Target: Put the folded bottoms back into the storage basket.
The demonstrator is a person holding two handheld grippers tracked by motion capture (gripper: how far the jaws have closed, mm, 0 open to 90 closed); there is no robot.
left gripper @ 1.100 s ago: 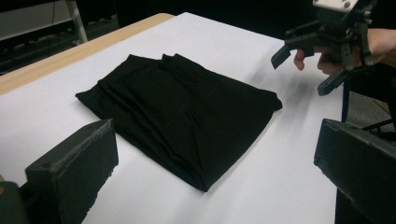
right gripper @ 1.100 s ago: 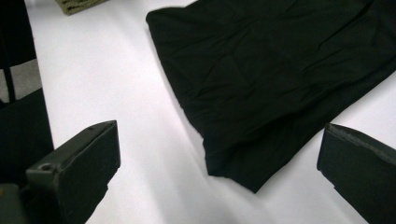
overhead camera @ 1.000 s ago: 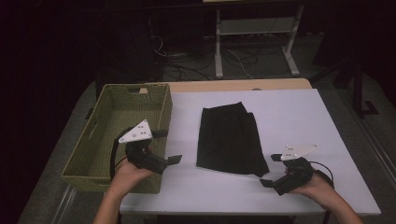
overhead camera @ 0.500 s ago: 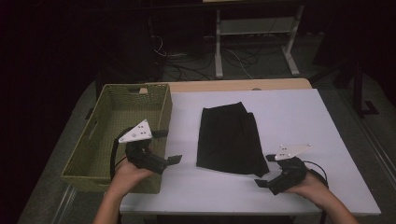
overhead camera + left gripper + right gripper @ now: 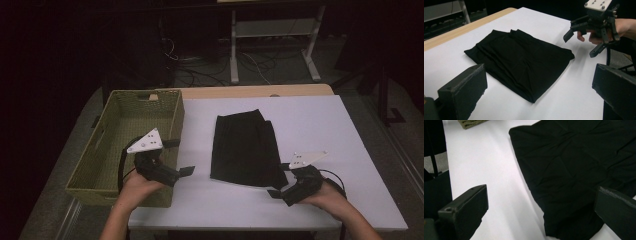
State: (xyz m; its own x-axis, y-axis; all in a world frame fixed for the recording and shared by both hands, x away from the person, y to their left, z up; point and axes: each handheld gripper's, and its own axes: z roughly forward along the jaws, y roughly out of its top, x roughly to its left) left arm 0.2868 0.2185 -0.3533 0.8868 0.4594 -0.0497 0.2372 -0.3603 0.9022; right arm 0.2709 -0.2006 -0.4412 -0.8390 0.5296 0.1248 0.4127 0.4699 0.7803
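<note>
High view: right tongs (image 5: 278,180) are overlapping the folded black garment's (image 5: 245,148) near right corner, hiding it; contact is not resolving. Left hand (image 5: 137,182) is covering part of the woven basket's (image 5: 98,149) near wall. Right gripper view: garment (image 5: 584,170) is running off the top and right edges. Room beyond the table (image 5: 320,125) is sitting too dark to read.

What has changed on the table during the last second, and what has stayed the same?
The right tongs moved toward the person and a little leftward, arriving at the near right corner of the folded black garment, jaws open, nothing gripped. The left tongs stayed open beside the green basket; garment and basket did not move.
</note>
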